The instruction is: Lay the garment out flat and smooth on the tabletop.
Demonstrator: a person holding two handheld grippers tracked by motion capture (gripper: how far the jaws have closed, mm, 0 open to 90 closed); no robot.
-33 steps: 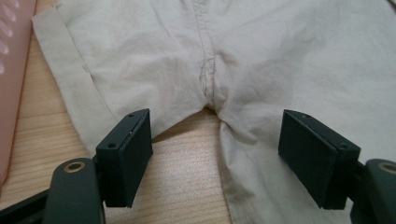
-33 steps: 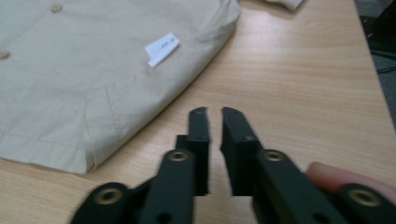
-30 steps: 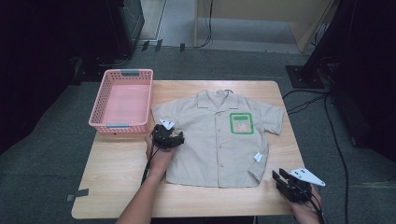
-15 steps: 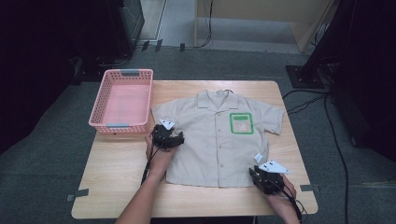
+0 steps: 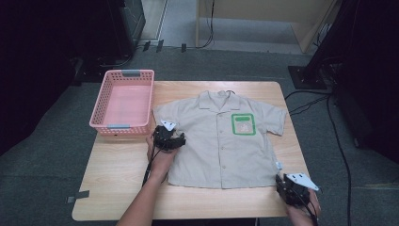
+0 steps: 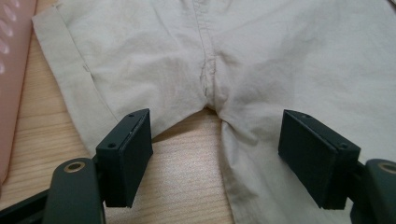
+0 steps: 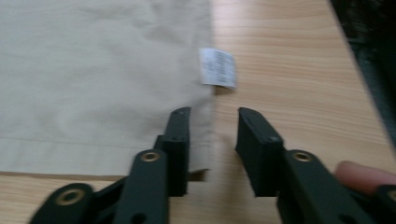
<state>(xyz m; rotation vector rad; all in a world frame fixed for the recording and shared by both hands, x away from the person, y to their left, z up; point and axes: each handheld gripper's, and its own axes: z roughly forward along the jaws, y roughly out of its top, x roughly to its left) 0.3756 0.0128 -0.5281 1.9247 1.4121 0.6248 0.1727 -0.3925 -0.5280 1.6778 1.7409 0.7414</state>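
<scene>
The shirt (image 5: pixel 221 141) is lying flat on the table (image 5: pixel 117 174), beside the basket (image 5: pixel 123 101). The left gripper (image 6: pixel 215 154) is gaping wide at the armpit, gripping nothing. The right gripper (image 7: pixel 212 149) is standing partly open, straddling the hem corner below the label (image 7: pixel 217 68).

A light wooden table (image 5: pixel 122 183) with rounded corners stands on grey carpeted floor (image 5: pixel 42 188) in a dim room whose edges fall into near-black shadow. Beyond the far edge of the table, a pale wooden panel (image 5: pixel 263 19) stands against the back, with dark equipment stands (image 5: pixel 324 56) to the right and black cables (image 5: pixel 339 141) trailing across the carpet on that side. A small strip of grey tape (image 5: pixel 77 196) lies on the floor just off the table's near left corner.
</scene>
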